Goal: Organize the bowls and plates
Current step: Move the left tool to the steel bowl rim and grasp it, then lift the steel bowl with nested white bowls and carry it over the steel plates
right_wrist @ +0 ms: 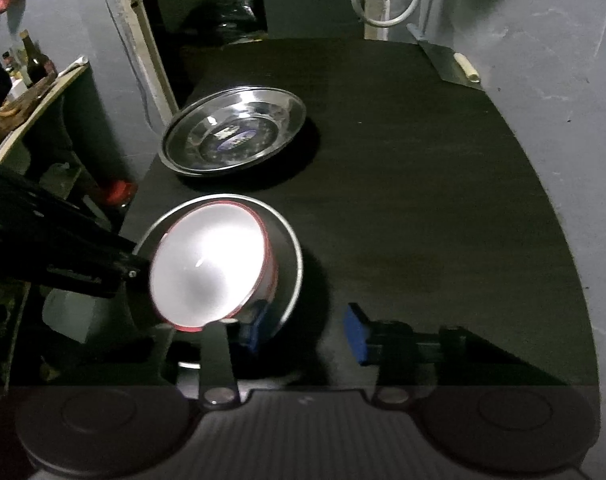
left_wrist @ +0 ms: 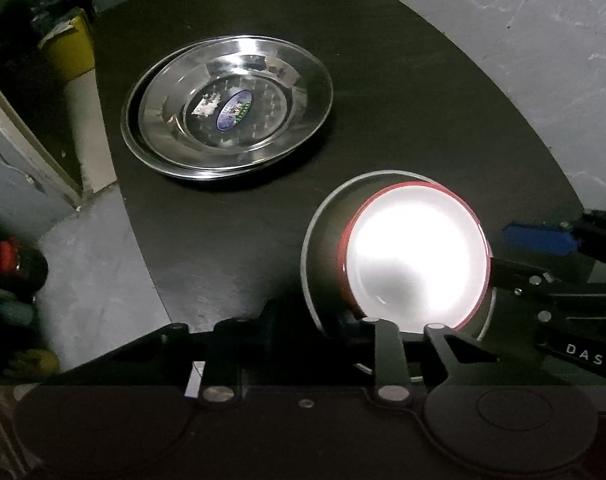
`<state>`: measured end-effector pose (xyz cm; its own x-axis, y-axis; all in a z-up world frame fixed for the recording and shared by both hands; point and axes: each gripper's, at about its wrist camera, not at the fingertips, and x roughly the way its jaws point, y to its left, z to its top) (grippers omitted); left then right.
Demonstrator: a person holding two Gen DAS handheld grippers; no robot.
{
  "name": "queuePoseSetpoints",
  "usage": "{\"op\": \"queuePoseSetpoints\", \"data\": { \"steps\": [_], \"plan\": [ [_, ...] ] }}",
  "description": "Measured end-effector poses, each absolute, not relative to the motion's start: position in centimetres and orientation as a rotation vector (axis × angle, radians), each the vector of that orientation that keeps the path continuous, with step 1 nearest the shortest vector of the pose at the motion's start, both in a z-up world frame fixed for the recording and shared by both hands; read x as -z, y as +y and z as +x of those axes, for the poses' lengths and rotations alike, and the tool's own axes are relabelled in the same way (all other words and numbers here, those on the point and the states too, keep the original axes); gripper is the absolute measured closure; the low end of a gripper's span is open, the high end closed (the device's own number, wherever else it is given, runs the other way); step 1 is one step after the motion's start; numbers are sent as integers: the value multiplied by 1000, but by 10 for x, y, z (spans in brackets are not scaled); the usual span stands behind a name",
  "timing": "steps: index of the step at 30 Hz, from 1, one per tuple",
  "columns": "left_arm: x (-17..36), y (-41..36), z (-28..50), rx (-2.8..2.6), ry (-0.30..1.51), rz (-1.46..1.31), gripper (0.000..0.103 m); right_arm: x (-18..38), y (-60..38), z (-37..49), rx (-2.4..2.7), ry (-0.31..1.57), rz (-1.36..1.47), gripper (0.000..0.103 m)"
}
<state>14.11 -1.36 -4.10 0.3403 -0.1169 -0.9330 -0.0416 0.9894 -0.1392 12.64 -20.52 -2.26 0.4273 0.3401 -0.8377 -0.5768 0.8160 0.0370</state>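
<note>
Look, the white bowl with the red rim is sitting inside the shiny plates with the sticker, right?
Not quite. The white bowl with the red rim sits tilted inside a grey bowl, apart from the shiny plates with the sticker. The left wrist view shows it.

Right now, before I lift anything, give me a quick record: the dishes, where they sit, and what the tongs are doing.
table: dark, curved edge
steel plates: two stacked, far side, untouched
steel bowl: near side, on the table
red-rimmed bowl: white inside, tilted in the steel bowl
left tongs: at the bowls' left side; grip unclear
right tongs: open, blue pads either side of the steel bowl's rim
</note>
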Motion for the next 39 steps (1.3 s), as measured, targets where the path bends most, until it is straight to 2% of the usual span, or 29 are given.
{"op": "queuePoseSetpoints", "data": {
  "steps": [3,7,25,30,32,39],
  "plan": [
    [40,-17,140,65,1215,-156,87,23,-202,128,-608,987,-253,81],
    [39,-20,139,62,1210,-140,88,23,-200,128,-616,1004,-240,90],
    [43,-15,139,66,1218,-192,87,29,-197,142,-563,1079,-178,91],
    [45,-14,139,72,1221,-207,87,33,-208,150,-558,1105,-73,87],
    [46,-15,140,75,1222,-205,87,34,-209,151,-557,1108,-64,91],
    [46,-16,139,88,1219,-191,87,33,-209,151,-544,1119,-36,93]
  ]
}}
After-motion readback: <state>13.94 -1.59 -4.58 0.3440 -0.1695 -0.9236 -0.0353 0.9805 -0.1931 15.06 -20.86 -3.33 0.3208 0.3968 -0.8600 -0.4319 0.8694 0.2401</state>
